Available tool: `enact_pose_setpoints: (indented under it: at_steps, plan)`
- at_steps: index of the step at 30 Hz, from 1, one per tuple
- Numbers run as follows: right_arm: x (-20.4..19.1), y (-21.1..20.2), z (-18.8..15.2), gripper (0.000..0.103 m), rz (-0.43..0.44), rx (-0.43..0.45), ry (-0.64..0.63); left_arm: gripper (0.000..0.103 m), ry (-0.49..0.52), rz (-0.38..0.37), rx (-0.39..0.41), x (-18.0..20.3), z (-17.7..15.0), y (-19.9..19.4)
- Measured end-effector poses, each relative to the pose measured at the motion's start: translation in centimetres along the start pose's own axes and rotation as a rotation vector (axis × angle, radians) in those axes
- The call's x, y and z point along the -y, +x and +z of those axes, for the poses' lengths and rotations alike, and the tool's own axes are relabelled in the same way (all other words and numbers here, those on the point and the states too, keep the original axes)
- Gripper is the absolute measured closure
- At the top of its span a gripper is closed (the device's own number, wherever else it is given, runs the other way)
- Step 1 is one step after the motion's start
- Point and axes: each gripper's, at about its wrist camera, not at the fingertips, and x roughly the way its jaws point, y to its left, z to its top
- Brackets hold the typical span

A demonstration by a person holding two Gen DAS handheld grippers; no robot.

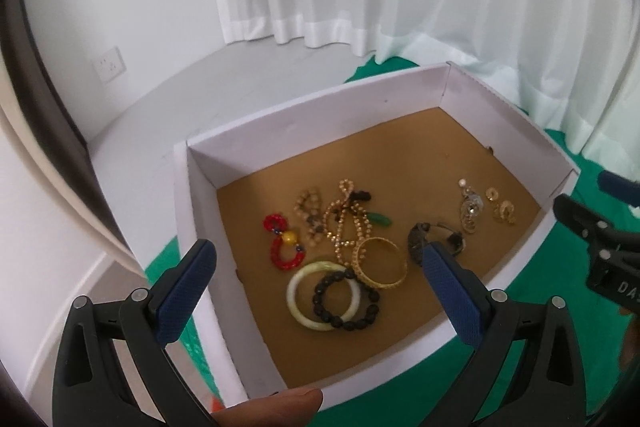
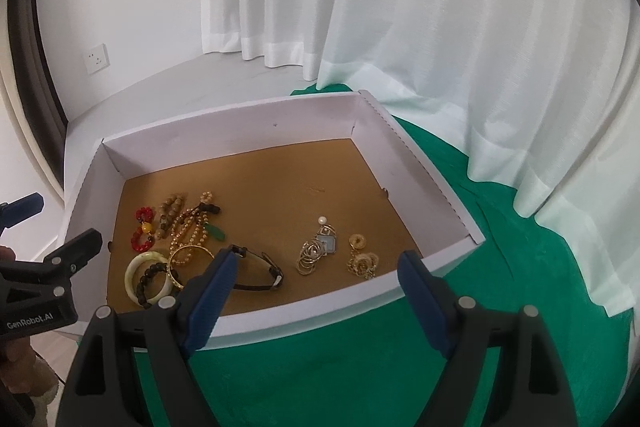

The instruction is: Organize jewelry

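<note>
The jewelry lies in a white box (image 2: 420,163) with a brown floor, on a green cloth (image 2: 360,367): bangles and beads (image 2: 160,267) at its left, a watch (image 2: 260,271) mid-front, earrings (image 2: 362,261) at right. Both tools hover above the front rim, empty, fingers spread wide: left tool (image 1: 320,291) over the bangles, right tool (image 2: 316,291) over the watch.
</note>
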Motion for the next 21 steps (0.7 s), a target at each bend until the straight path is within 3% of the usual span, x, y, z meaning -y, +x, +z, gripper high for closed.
enact_pose_setpoints:
  at_steps: [9, 21]
  plan:
    - [-1.1, -0.5, 1.0, 0.019, 0.028, -0.031, -0.002, 0.001, -0.024, 0.023, -0.013, -0.5, 0.4, -0.7]
    - [-1.7, -1.8, 1.2, 0.019, 0.092, -0.085, 0.021, 0.001, -0.056, -0.026, -0.028, -1.5, 0.7, -2.7]
